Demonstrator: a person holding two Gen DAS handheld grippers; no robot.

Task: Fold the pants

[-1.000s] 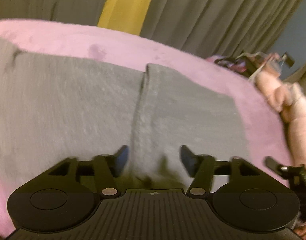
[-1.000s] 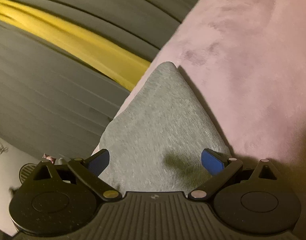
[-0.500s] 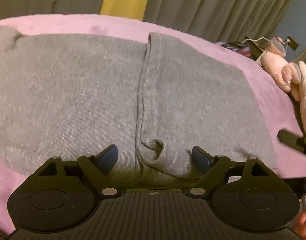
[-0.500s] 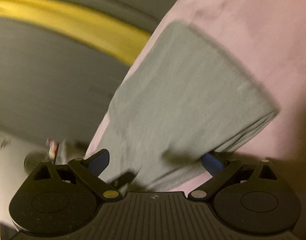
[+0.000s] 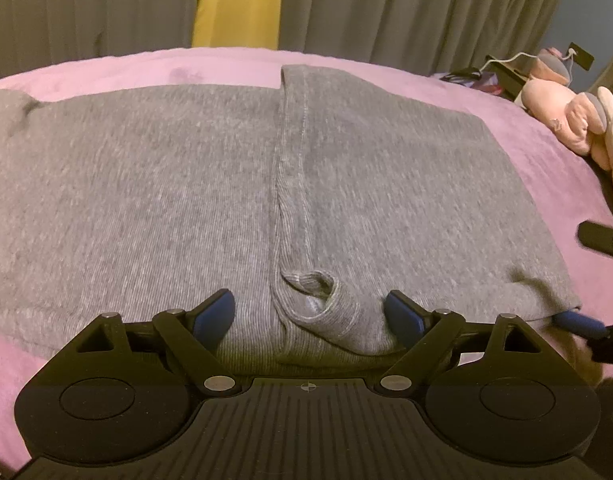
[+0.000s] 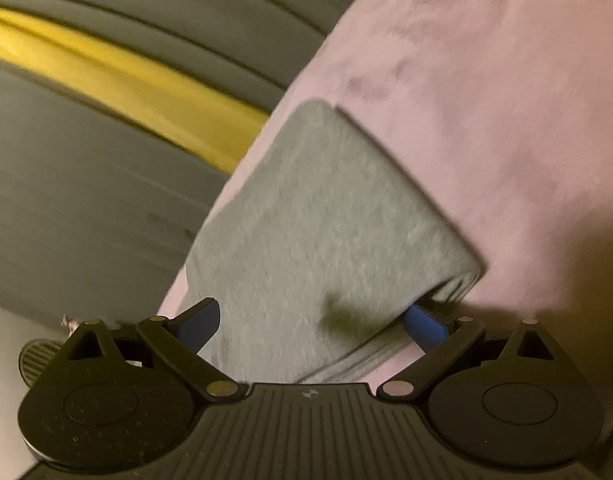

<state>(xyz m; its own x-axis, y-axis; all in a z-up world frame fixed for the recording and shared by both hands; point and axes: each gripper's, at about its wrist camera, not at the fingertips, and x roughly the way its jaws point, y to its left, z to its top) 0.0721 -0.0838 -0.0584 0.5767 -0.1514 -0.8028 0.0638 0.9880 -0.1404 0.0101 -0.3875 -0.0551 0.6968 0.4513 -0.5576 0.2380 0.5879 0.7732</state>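
Resting the grey pants [image 5: 386, 184] flat on the pink blanket [image 5: 546, 152], we hold both grippers spread, gripping nothing — left gripper [image 5: 309, 314] over the folded edge; right gripper [image 6: 311, 322] astride the corner — so the fold settles.

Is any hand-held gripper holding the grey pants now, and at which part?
Nothing is held. Both the left hand-held gripper and right hand-held gripper stand open over the pants, pads not pressing the cloth.

No readable text

No words, numbers, labels or brand names can be read in either view; the only mark is a small crosshair symbol [image 5: 308, 386] moulded on the black housing of each tool, centred at its front edge [image 6: 308, 393].
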